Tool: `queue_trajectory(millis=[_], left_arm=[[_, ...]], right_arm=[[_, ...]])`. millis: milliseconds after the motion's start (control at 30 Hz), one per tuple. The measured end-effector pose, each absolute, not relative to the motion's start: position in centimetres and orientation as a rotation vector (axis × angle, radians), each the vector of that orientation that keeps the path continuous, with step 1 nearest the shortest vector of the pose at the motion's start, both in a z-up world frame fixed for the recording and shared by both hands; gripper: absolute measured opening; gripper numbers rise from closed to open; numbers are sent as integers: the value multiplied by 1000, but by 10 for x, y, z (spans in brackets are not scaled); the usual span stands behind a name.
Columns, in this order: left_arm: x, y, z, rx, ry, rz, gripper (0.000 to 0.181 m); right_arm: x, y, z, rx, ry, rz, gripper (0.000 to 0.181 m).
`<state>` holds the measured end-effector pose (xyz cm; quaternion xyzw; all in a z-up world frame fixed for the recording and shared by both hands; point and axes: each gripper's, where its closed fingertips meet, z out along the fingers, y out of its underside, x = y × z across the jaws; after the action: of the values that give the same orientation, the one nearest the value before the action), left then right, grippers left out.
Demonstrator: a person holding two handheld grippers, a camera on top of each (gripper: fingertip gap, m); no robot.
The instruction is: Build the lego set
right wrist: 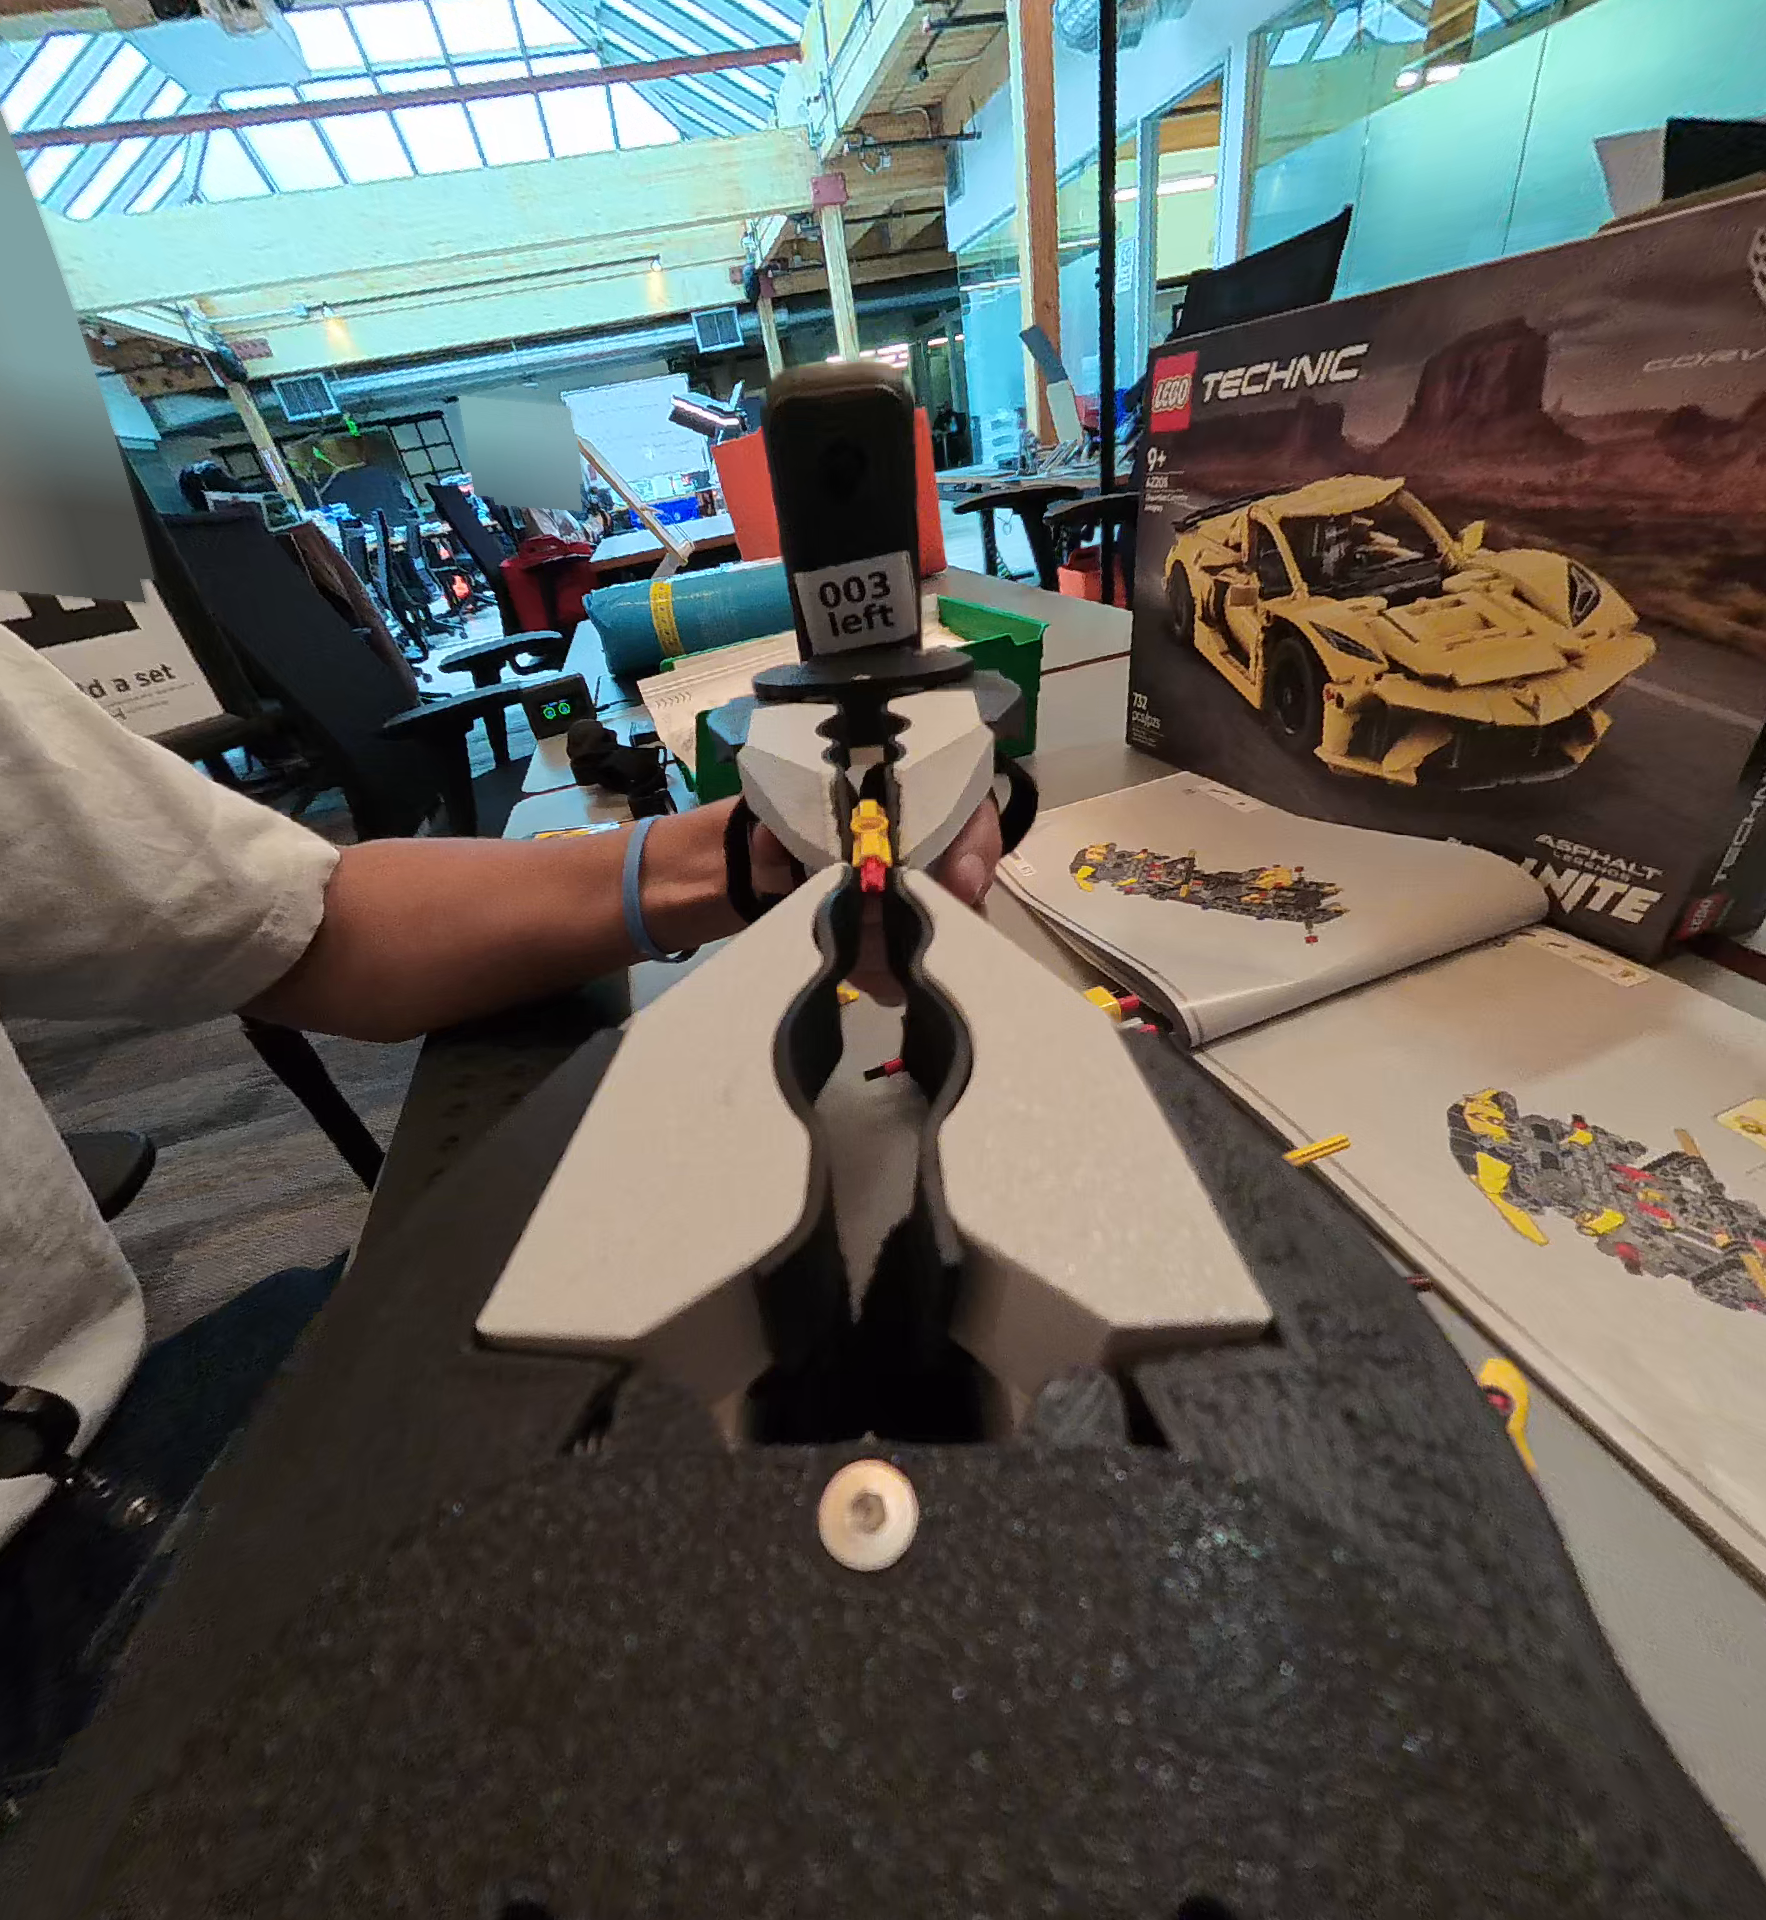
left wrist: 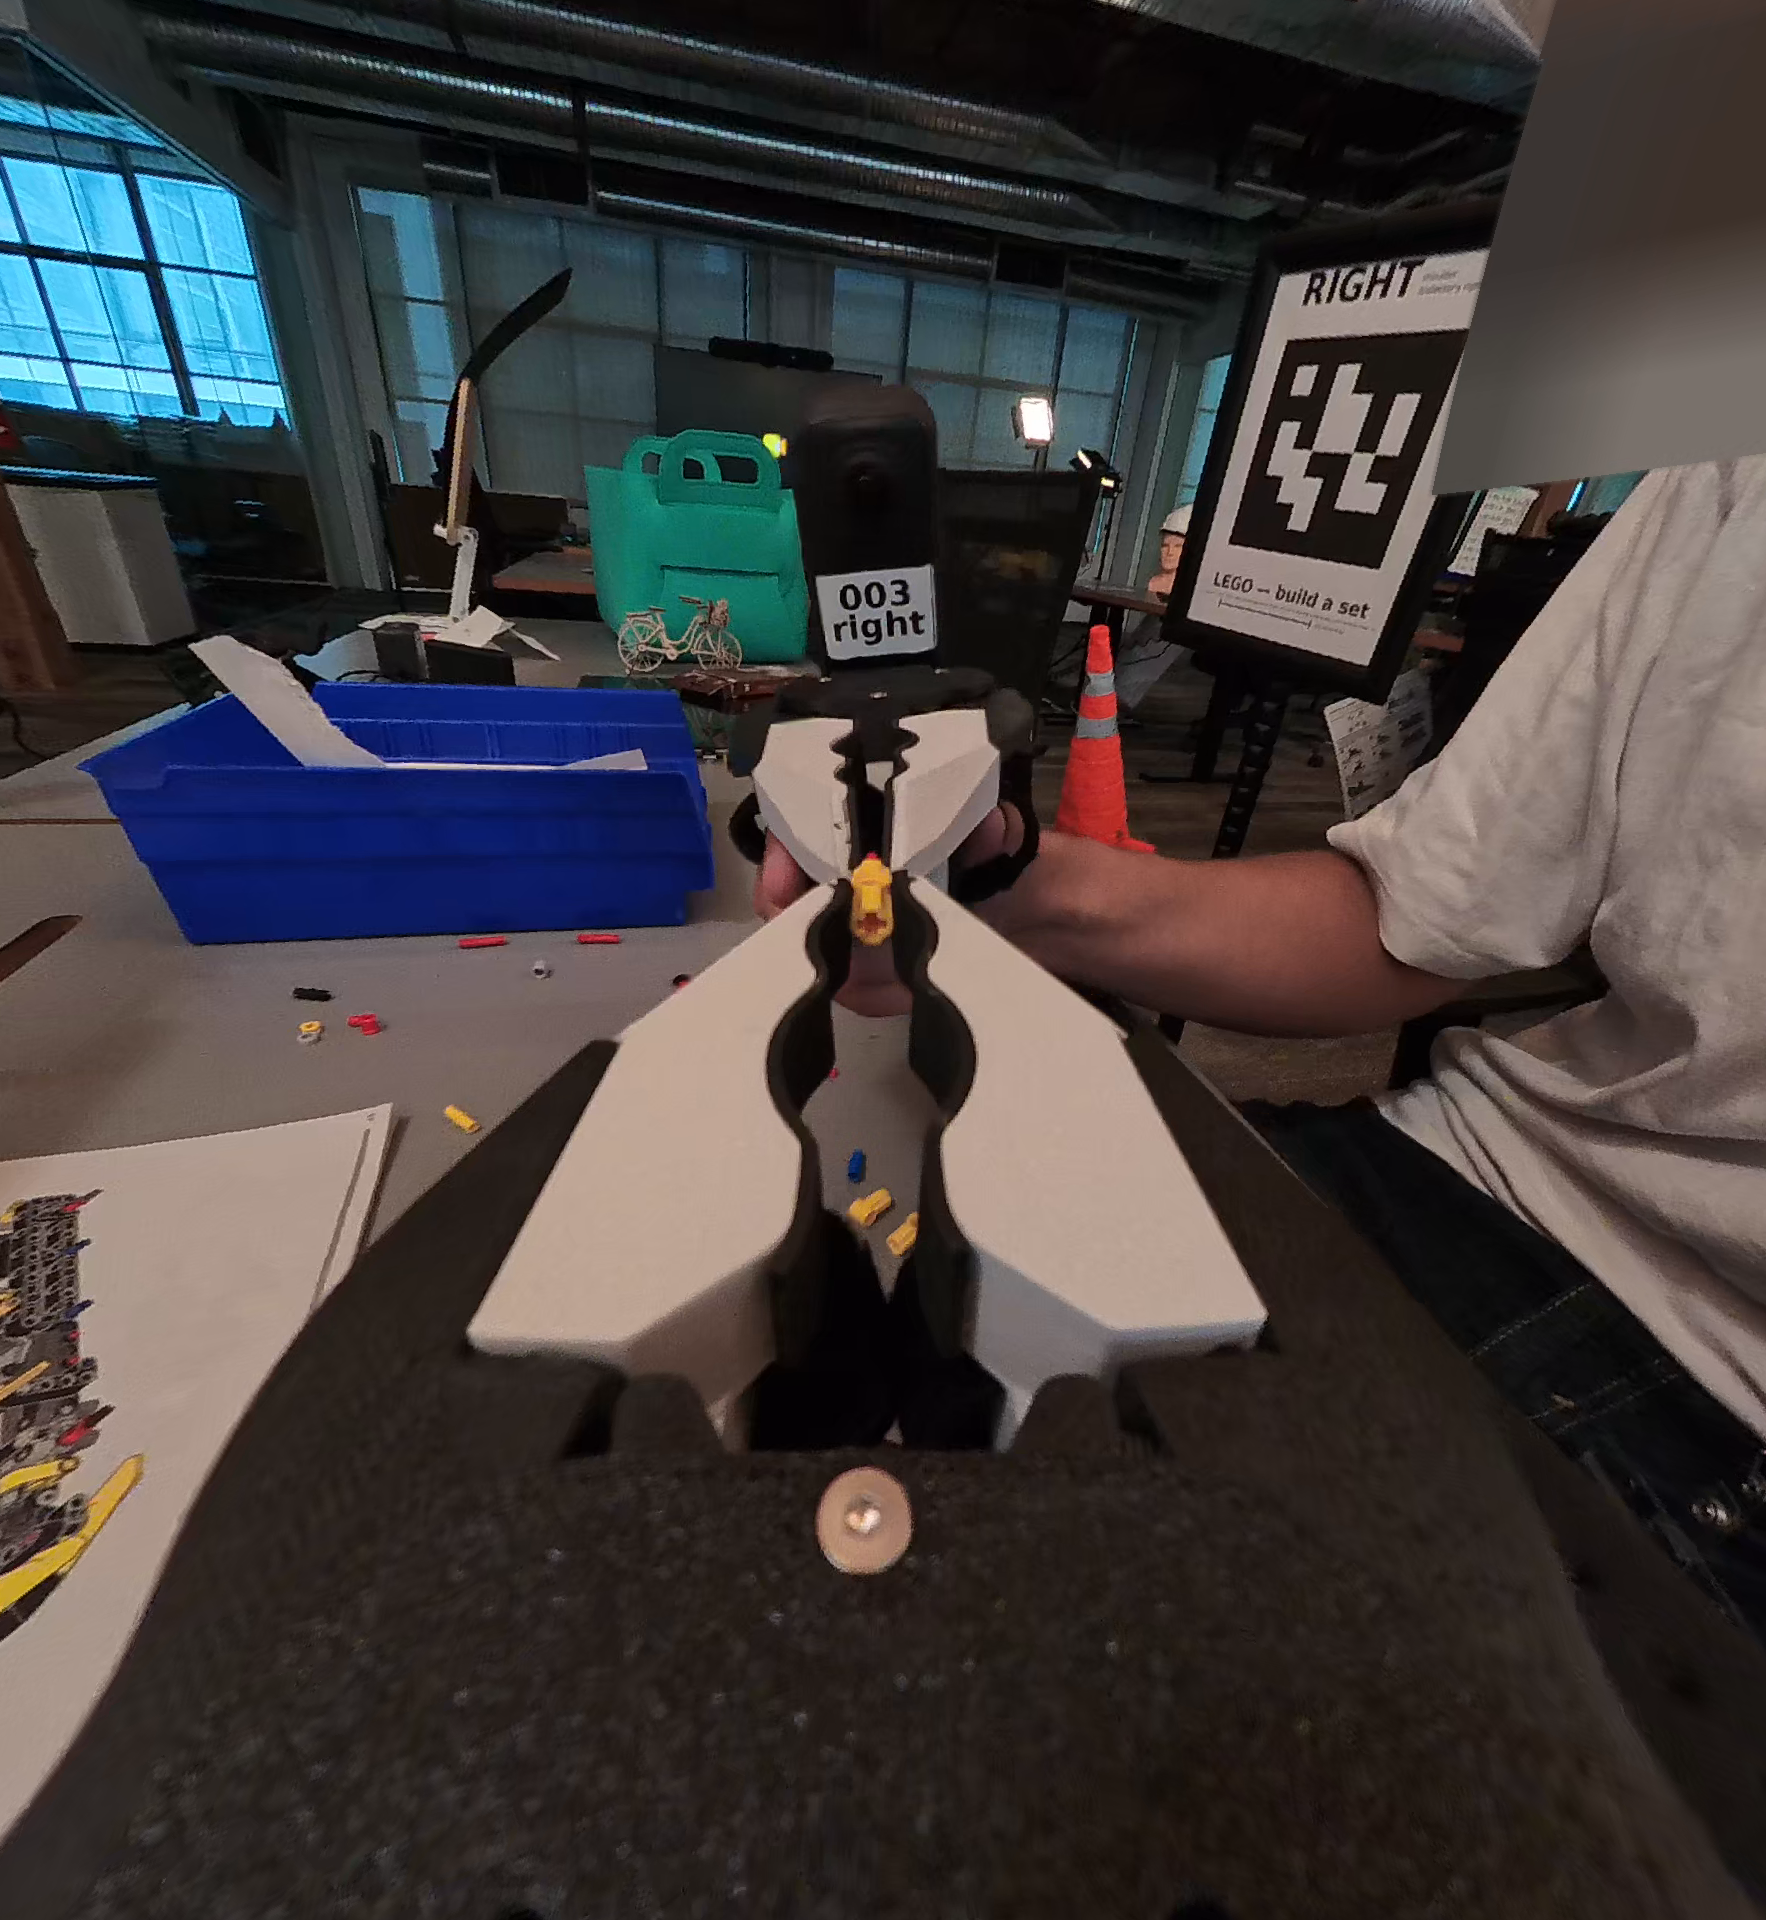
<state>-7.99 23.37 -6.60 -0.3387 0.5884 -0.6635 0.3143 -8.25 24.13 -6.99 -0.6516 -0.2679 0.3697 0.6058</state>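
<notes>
Looking along both tools, we see that each one has two broad white fingers with flat matte faces and wavy black rubber edges on the inside, fixed in a rough black foam-like body with a round metal screw. The left gripper (left wrist: 871,914) is closed at its tips on a small yellow connector (left wrist: 871,896), a shiny plastic piece with a round hole. The right gripper (right wrist: 871,878) faces it tip to tip and is closed on a thin red pin (right wrist: 871,875) that touches the end of the yellow connector; from the right wrist view the yellow piece sits between the fingers of the other tool. Both pieces are in the air above the grey table (left wrist: 183,997), between the two tools.

On the table there are some small loose pieces (left wrist: 365,1023) in red, yellow, black and blue. A blue plastic bin (left wrist: 401,831) with ribbed walls stands behind them. An open instruction booklet (right wrist: 1274,914) with smooth pages lies near a glossy cardboard box (right wrist: 1481,582) that shows a yellow car. An orange cone (left wrist: 1097,748) stands farther back.
</notes>
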Motion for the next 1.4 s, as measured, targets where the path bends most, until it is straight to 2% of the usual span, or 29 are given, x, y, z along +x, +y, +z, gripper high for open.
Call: queue_trajectory(millis=[133,267,633,800,900,1167,1400], left_arm=[[-81,238,-70,-916,1565,-1747,7],[-81,240,-70,-925,1559,-1763,7],[-77,238,-77,-938,1564,-1773,8],[-77,238,-76,-937,1553,-1780,7],[-76,239,-77,-940,1563,-1764,7],[-79,242,-73,-939,1543,-1767,7],[-78,240,-76,-942,1562,-1759,7]], right_arm=[[-84,245,-74,-1481,-589,891,4],[-86,244,-73,-1470,-578,967,13],[-76,241,-72,-1419,-527,974,0],[-70,246,-75,-1438,-519,896,4],[-72,245,-76,-1440,-530,896,0],[-75,243,-79,-1446,-555,899,8],[-75,244,-78,-1442,-558,868,4]])
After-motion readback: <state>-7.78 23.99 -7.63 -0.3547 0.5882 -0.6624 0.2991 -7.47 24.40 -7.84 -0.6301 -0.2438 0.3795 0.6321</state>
